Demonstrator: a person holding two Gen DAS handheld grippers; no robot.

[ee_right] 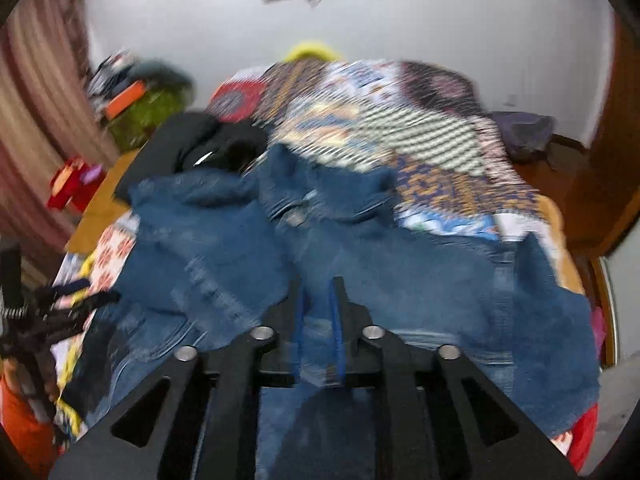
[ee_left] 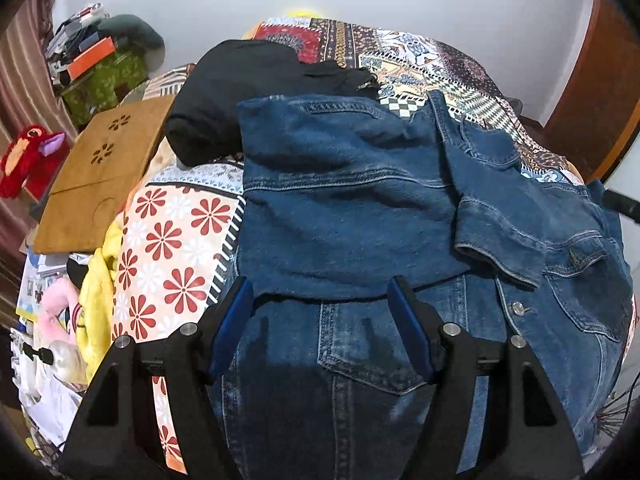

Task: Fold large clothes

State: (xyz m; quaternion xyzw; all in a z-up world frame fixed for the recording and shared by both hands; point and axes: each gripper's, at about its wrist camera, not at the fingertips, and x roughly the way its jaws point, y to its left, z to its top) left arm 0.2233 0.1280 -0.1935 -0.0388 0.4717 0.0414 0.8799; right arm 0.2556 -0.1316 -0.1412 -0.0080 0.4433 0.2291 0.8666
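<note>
A blue denim jacket (ee_left: 352,208) lies spread on the bed, with one side folded over its middle and a cuffed sleeve (ee_left: 500,248) across the front. My left gripper (ee_left: 320,300) hangs open just above the folded edge, its blue pads wide apart and holding nothing. In the blurred right wrist view the jacket (ee_right: 400,260) fills the middle. My right gripper (ee_right: 319,284) stands over it with only a narrow gap between its fingers. Denim shows through that gap, and the pads do not seem to press on it.
A black garment (ee_left: 240,88) lies bunched behind the jacket. The bed wears a flowered cover (ee_left: 176,240) and a patchwork spread (ee_left: 420,60). On the left are a wooden board (ee_left: 100,176), a red plush toy (ee_left: 28,164) and a green box (ee_left: 104,80) with clutter.
</note>
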